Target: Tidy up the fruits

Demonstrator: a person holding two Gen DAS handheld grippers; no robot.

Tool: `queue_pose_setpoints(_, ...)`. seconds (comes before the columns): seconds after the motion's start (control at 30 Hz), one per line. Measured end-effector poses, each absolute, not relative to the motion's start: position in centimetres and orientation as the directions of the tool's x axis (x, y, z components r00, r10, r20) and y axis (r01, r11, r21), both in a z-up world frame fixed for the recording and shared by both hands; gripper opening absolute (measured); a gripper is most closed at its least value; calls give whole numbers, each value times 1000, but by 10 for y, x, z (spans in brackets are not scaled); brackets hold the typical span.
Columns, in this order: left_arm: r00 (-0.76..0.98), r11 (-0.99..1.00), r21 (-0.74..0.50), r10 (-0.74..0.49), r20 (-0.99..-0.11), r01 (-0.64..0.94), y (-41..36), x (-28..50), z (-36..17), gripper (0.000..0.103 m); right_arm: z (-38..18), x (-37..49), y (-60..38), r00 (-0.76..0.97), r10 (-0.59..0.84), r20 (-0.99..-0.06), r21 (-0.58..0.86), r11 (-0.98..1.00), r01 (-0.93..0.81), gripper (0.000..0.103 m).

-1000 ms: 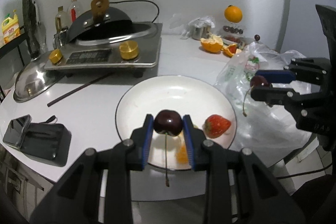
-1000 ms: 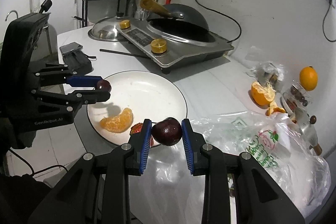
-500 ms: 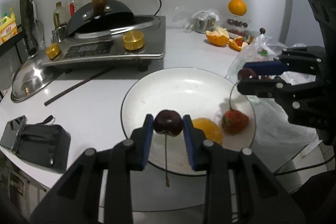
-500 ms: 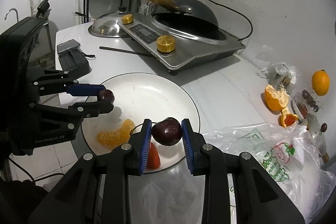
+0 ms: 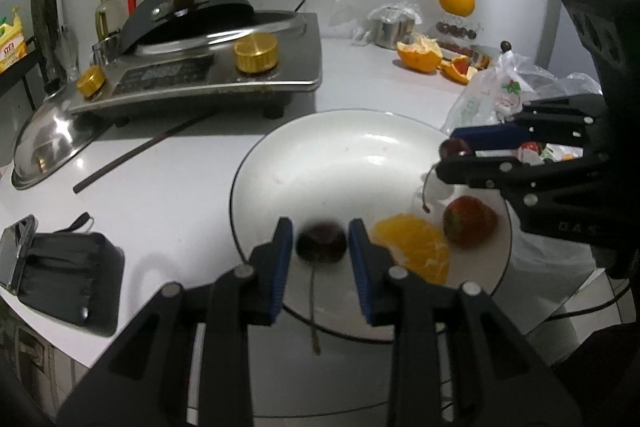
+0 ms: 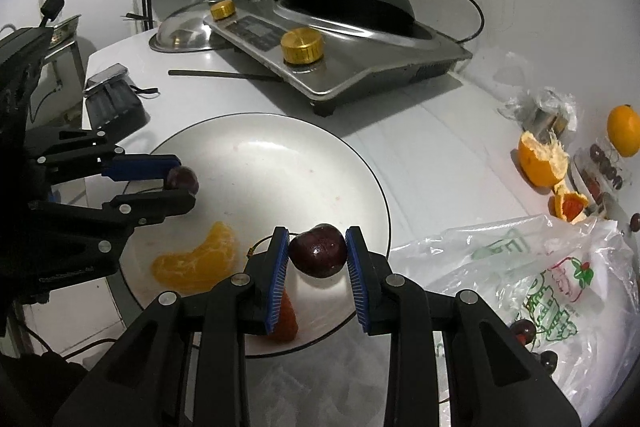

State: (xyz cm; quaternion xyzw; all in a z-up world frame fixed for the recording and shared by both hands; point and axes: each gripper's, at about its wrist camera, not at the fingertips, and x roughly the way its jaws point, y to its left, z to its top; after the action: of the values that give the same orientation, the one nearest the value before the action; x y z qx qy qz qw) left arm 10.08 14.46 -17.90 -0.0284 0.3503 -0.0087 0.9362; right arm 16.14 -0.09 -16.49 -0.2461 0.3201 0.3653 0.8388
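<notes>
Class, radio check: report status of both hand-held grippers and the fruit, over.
Left hand-held gripper shut on cherry. Right hand-held gripper shut on second cherry. Both over plate; orange segment, strawberry there. Nothing blocking.

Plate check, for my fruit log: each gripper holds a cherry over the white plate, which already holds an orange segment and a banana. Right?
Not quite. Beside the orange segment on the white plate lies a strawberry, not a banana, as the left wrist view shows. Each gripper does hold a cherry.

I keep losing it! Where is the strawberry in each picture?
Left wrist view: the strawberry lies on the plate's right side, right of the orange segment.
Right wrist view: the strawberry is low in the middle, half hidden behind the right gripper's fingers.
Shared landmark: the white plate.
</notes>
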Motion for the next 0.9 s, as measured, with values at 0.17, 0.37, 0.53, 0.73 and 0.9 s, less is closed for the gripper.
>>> queue_pose_setpoints(0.17,749,998,-60,-33,-662,-9,143,103,-180,31,-166,164,-4,517,457,-724,-152,625,-766,31)
queue_pose_setpoints(0.37,751,998,-56,-28,-660,-12,139,102,-177,36,-162,160,-7,517,469,-716,-145,624,-768,31)
queue_pose_setpoints(0.53,761,998,-57,-18,-648,-25,137,97,-170,54,-156,157,-12,521,482,-705,-136,629,-766,39)
queue_pose_setpoints(0.73,773,999,-40,2,-634,-35,132,90,-160,54,-146,150,-23,537,493,-684,-133,641,-756,39)
queue_pose_setpoints(0.9,784,999,-38,1,-621,-31,124,84,-151,54,-139,143,-35,549,503,-667,-126,651,-749,39)
